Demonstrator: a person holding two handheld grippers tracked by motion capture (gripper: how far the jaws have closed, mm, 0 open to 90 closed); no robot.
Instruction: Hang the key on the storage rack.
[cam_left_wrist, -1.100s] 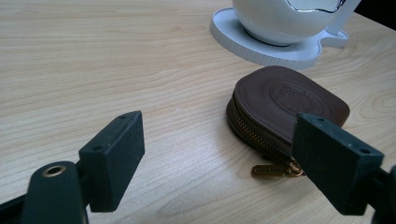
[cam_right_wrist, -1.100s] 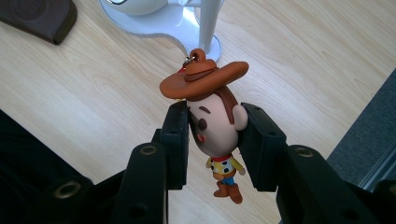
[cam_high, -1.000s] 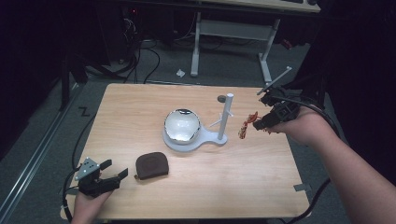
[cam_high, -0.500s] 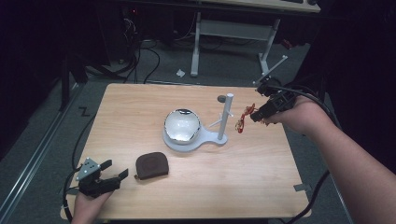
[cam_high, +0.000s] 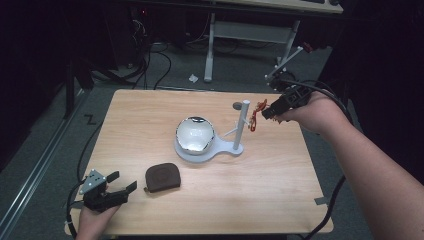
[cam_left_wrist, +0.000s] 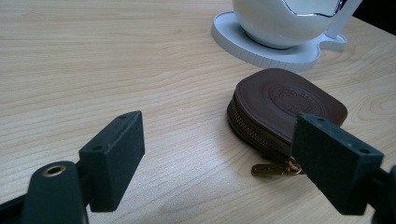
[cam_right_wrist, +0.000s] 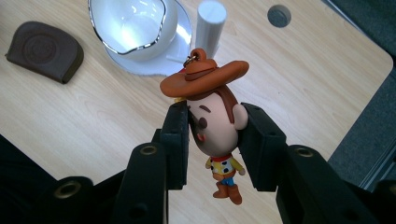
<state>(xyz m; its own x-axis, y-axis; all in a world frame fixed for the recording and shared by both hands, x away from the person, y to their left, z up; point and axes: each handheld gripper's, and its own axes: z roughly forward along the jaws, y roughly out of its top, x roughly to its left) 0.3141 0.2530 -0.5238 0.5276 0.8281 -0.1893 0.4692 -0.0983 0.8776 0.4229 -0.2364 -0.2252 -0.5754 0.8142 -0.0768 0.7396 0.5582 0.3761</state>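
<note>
cowboy figure keychain (cam_right_wrist: 215, 123) being pinched at the head by right gripper (cam_right_wrist: 212, 140), hat toward white post (cam_right_wrist: 210, 21), ring partly hidden, left gripper (cam_left_wrist: 219, 158) being held spread near brown pouch (cam_left_wrist: 285, 105)

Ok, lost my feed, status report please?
Right gripper shut on cowboy keychain, held beside the white post. Left gripper open, low by brown pouch. Nothing between keychain and post.

Table (cam_left_wrist: 93, 60) — pale wood, matt, fine straight grain. Bowl (cam_right_wrist: 135, 28) — glossy white, bright mirror-like rim; its stand (cam_left_wrist: 261, 44) — matt white plastic, finely ridged edge. Pouch (cam_left_wrist: 285, 105) — brown leather, embossed, with brass-coloured zip. Cowboy figure (cam_right_wrist: 215, 121) — smooth, soft-sheen plastic or rubber. Fingers (cam_left_wrist: 116, 158) of the left gripper (cam_left_wrist: 219, 168) — matt black, slightly grainy.
</note>
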